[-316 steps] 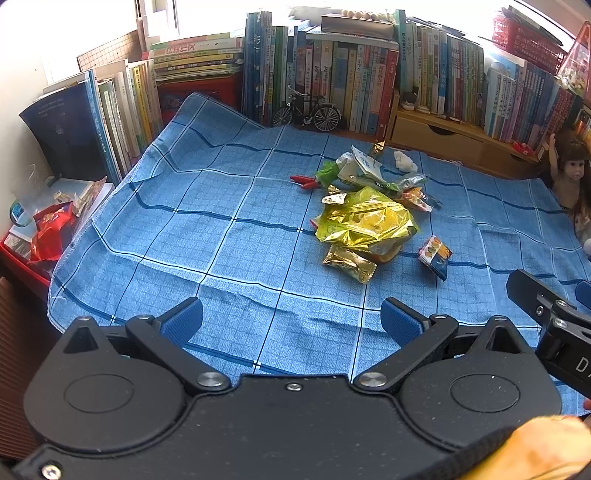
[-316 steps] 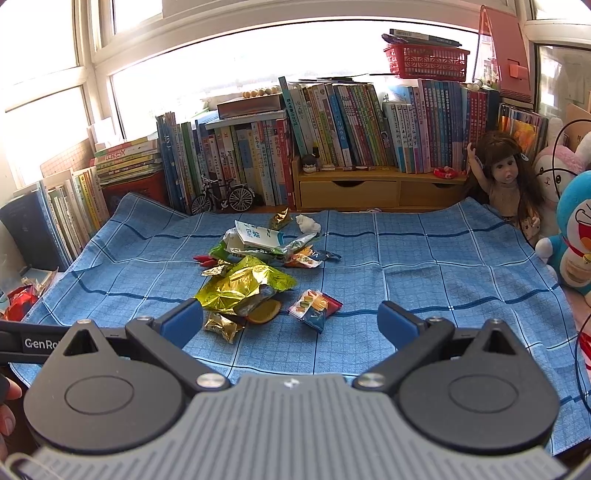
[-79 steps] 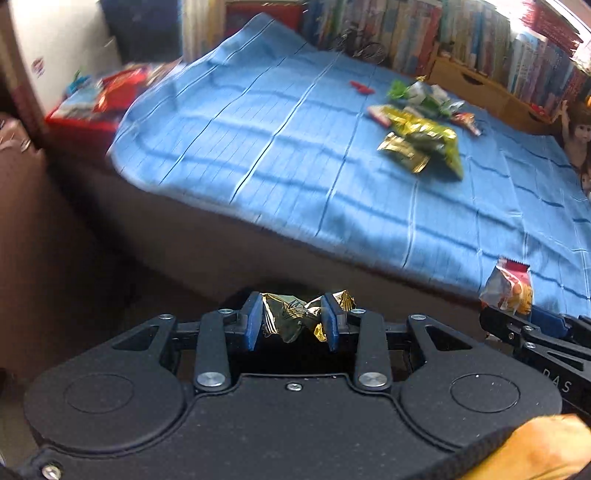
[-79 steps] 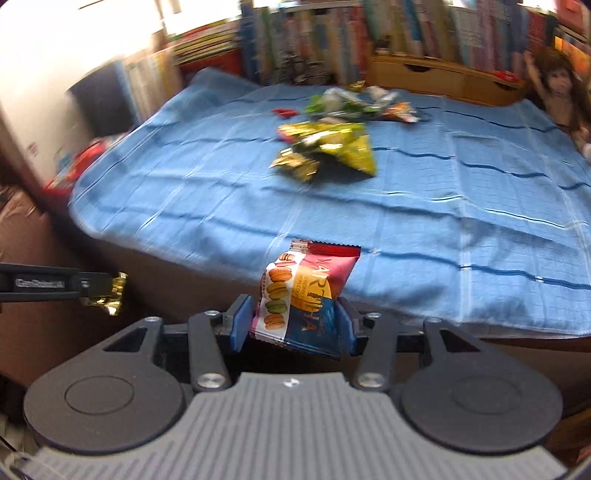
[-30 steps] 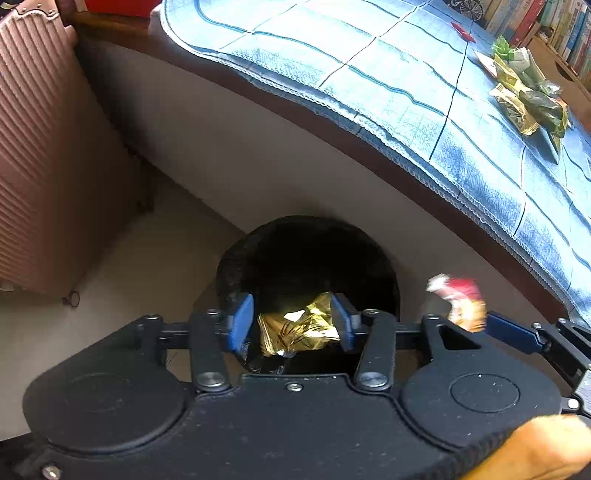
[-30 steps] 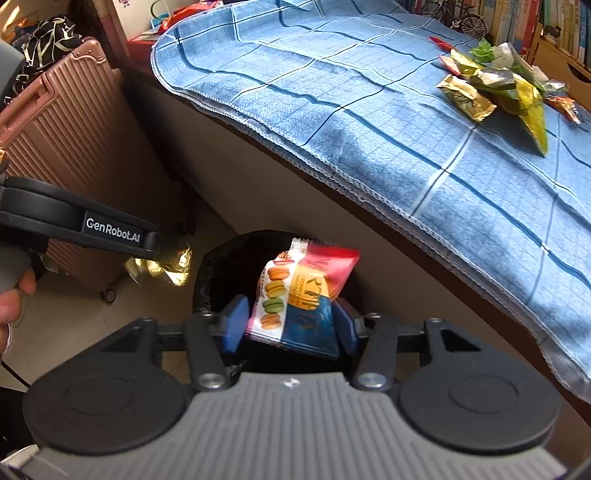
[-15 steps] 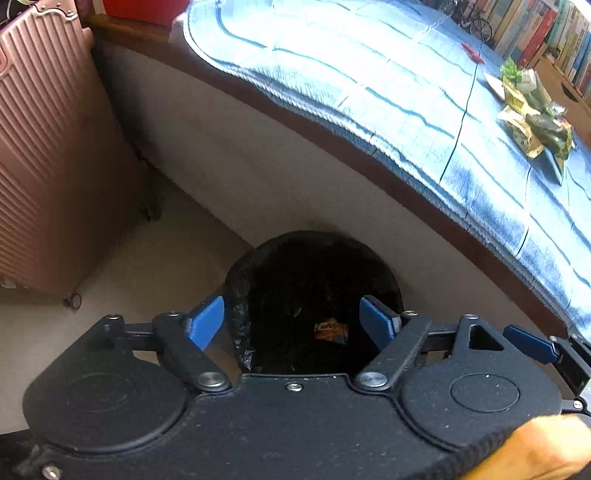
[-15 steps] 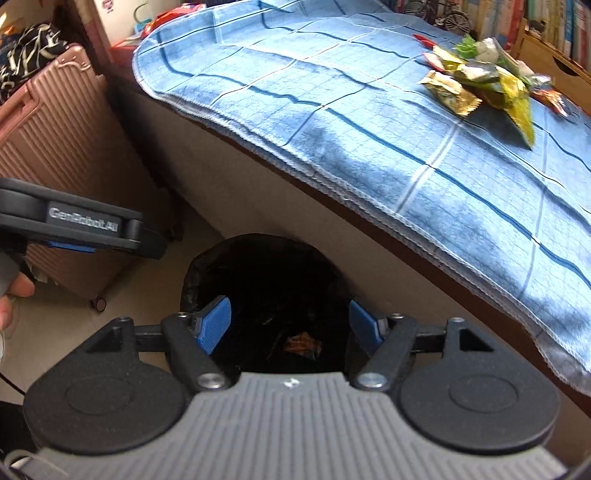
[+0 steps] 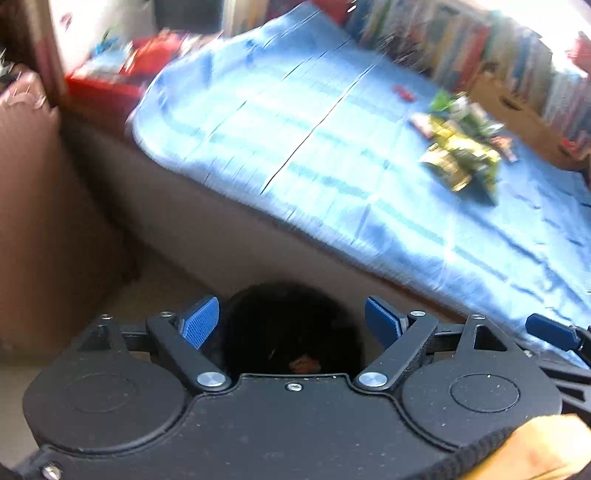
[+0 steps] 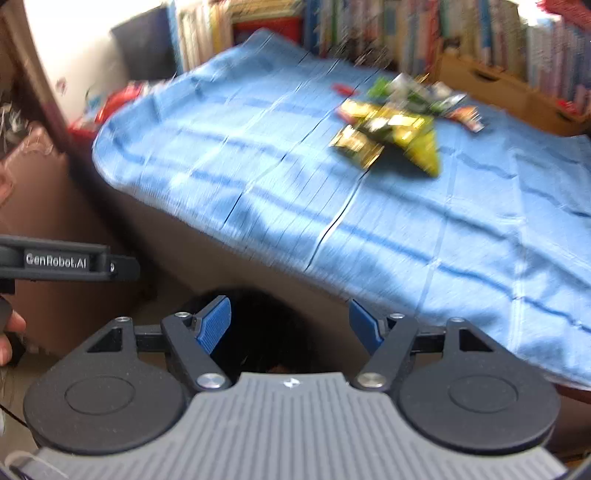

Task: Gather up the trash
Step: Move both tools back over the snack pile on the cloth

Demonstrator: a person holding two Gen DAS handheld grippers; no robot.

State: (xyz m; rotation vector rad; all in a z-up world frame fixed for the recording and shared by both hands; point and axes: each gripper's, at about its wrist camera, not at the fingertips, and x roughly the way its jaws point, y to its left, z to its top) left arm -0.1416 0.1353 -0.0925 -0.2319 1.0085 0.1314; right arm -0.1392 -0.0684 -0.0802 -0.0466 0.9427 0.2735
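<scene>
Both claws empty: our left claw (image 9: 291, 323) and right claw (image 10: 290, 323) have blue ribbed pads spread wide, each above the black bin (image 9: 288, 332). Half a second ago we looked more steeply down into it; now both views are tilted up and blurred. Bin: round, dark-lined, on the floor against the bed's side, one orange scrap (image 9: 304, 363) visible inside. Remaining trash: a pile of wrappers (image 10: 391, 125), crinkled gold and green foil, well apart on the blue checked bedspread (image 10: 258, 166), woven and rumpled. Behind it, a row of books (image 10: 369, 26). Left of the bin, a ribbed pink suitcase (image 9: 29, 203).
</scene>
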